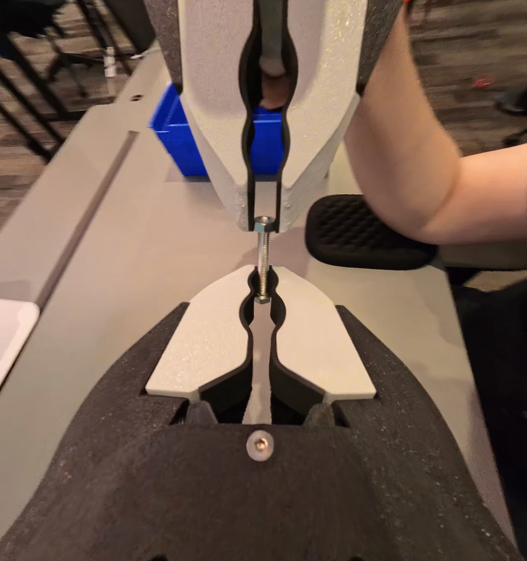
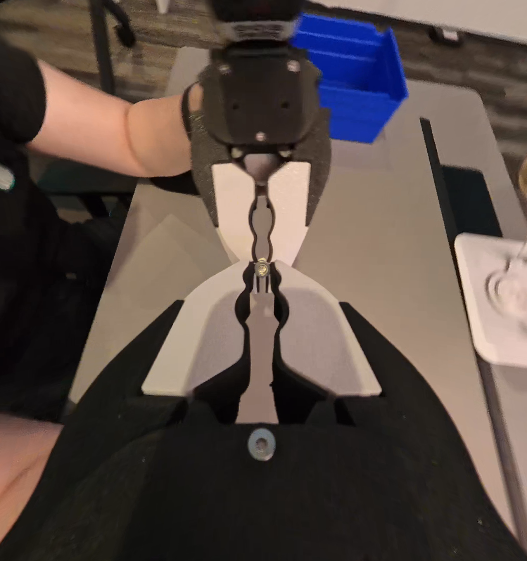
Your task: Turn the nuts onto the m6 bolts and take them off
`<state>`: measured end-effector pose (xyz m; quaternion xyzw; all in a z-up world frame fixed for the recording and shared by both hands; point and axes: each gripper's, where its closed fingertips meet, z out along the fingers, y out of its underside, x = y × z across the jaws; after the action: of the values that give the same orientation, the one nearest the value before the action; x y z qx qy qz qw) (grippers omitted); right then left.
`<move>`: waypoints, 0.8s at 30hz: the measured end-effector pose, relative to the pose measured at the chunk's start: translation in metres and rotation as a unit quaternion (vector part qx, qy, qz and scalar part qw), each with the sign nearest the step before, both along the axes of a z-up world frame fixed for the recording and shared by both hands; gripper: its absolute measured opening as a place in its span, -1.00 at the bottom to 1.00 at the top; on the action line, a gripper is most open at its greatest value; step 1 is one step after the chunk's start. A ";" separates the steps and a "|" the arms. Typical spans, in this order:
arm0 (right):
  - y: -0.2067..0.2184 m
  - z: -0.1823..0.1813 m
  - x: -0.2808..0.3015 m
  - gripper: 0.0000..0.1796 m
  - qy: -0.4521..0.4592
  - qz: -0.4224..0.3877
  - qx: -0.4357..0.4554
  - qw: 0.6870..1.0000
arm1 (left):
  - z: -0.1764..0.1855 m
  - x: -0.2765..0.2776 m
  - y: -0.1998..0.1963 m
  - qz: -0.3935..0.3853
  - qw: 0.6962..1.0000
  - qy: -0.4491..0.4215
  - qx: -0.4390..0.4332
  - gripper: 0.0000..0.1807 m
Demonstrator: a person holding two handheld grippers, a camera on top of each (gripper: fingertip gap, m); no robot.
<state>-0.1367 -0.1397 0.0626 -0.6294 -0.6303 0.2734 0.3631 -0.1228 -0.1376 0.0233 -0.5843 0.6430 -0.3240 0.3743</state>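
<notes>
In the left wrist view my left gripper (image 1: 263, 270) is shut on a silver M6 bolt (image 1: 262, 258). The bolt's hex head (image 1: 261, 299) sits in a notch between the pads, and the threaded shaft points away toward my right gripper (image 1: 263, 229). The right gripper faces it from above and is shut on a silver nut (image 1: 263, 224) at the shaft's far end. In the right wrist view the nut (image 2: 261, 268) shows end-on between my right gripper's tips (image 2: 261, 268), with the left gripper (image 2: 261, 258) directly opposite. Both are held above the grey table (image 1: 134, 243).
A blue bin (image 1: 177, 142) stands on the table behind the grippers; it also shows in the right wrist view (image 2: 359, 91). A white tray (image 2: 499, 303) lies at the table's side. A black chair armrest (image 1: 362, 230) and a person's forearm (image 1: 423, 182) are close by. The gap from one gripper's tips to the other's is roughly 4 cm.
</notes>
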 end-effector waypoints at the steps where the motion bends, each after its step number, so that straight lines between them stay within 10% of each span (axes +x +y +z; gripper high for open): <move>1: -0.006 -0.001 -0.001 -0.90 0.000 0.027 0.017 0.999 | -0.001 -0.001 -0.007 -0.020 1.000 0.003 -0.012 -0.95; 11: -0.013 -0.003 -0.003 -0.89 0.006 0.074 0.047 0.996 | -0.004 -0.004 -0.018 -0.062 0.997 0.008 -0.049 -0.95; 17: 0.010 0.028 -0.003 -0.56 0.077 -0.058 -0.006 0.995 | 0.003 0.000 0.013 0.031 0.999 -0.015 -0.003 -0.95; 24: 0.043 0.015 0.009 -0.61 0.062 -0.269 -0.105 0.956 | 0.005 0.000 0.045 0.141 0.988 -0.018 0.063 -0.95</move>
<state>-0.1273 -0.0971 0.0776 -0.7919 -0.3820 0.2685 0.3936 -0.1232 -0.0928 0.0286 -0.6388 0.5662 -0.2374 0.4636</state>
